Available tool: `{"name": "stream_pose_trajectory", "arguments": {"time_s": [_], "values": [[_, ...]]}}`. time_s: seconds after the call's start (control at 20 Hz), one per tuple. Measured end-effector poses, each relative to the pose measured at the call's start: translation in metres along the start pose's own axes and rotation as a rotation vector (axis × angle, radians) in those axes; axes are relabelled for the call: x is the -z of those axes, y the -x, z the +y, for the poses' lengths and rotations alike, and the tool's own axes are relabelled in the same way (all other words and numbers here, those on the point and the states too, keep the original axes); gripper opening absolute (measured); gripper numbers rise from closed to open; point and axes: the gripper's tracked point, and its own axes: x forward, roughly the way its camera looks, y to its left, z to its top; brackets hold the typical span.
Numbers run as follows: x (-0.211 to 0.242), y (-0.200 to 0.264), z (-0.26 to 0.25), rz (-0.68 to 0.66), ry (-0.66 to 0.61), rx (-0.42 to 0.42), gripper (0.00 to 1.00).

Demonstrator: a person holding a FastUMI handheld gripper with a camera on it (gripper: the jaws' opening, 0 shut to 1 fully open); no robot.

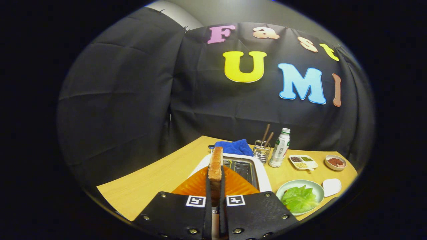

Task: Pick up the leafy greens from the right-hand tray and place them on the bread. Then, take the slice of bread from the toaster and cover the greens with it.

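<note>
A: Gripper (pixel 215 180) status?

B: Both fingers (pixel 208 193) are clamped on the toasted brown slice of bread (pixel 216 163). The slice stands upright and edge-on between them, with its crust rising above the fingertips.

A: Position relative to the toaster?

B: The slice is held in front of the white two-slot toaster (pixel 263 176). The toaster's slots lie just beyond and to the right of the fingers. I cannot tell whether the bottom of the slice is clear of everything beneath it.

A: What is under the gripper?

B: An orange ribbed plate (pixel 196 185), partly hidden by the gripper body. It sits on the light wooden table (pixel 150 183).

A: Greens?

B: The pale green leafy greens (pixel 298 198) lie on a round pale green plate (pixel 317 186) to the right of the fingers, near the toaster's front corner. No bread shows under them from here; the leaf covers most of the plate.

A: Other items logged?

B: A blue cloth (pixel 235 146) is behind the toaster. Beside it stands a wire holder with brown sticks (pixel 262 150). Next is a white bottle with a green cap (pixel 279 148). Further right are a white divided dish of seasonings (pixel 303 162) and a small bowl of reddish powder (pixel 335 162). A small white rounded dish (pixel 332 186) sits just right of the green plate.
</note>
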Motion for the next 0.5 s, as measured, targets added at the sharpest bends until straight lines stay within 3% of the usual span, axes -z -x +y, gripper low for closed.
{"name": "stream_pose_trajectory", "arguments": {"time_s": [0.4,0.5], "values": [[-0.011,0.002,-0.002,-0.003,0.005,0.019,0.08],[-0.018,0.004,-0.003,-0.027,-0.018,0.01,0.02]]}}
